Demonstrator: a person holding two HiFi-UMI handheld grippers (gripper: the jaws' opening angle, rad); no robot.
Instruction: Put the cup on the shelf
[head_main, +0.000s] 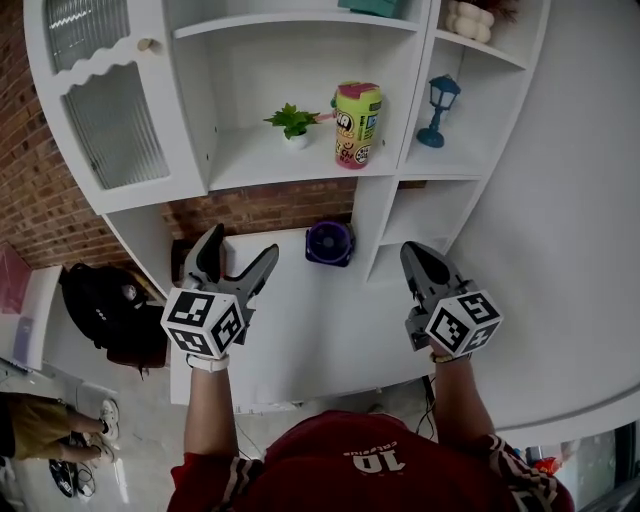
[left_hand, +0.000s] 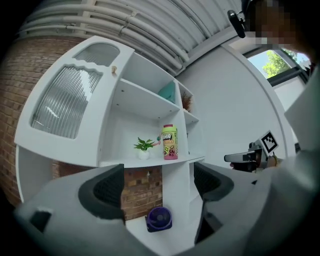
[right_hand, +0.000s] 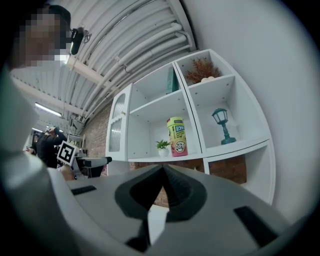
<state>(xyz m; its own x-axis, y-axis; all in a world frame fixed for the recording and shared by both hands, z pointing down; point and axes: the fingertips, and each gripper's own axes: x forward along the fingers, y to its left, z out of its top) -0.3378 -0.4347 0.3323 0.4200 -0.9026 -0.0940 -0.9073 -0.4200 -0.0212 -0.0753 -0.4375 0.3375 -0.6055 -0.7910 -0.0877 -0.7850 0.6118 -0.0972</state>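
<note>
- Two tools are held level above the white counter (head_main: 300, 330), both pointing at the white shelf unit (head_main: 390, 215)
- Left tool (head_main: 243, 246): jaws spread wide with nothing between the pads; in the left gripper view the cup shows low in the gap, but it lies well ahead and untouched
- Right tool (head_main: 413, 252): jaws pressed together and empty, off to the side of the cup
- Purple cup (head_main: 329, 242): at the back of the counter, in front of the brick wall and just beside the unit's white upright, below the shelf (head_main: 250, 160) that carries a small plant (head_main: 292, 122) and a tall yellow-green can (head_main: 358, 124)
- Whether the cup stands upright or lies tipped I cannot tell; a round face shows in both views
- Handling, as a guess: small, stiff and light, probably plastic, with a smooth wall that may slide under the pads; unlikely to break
- Best hold: pads on opposite sides of the wall, around mid-height, squeezed gently so it neither pops out nor tips
- Bare board left of the plant looks like the easiest place to set it down
</note>
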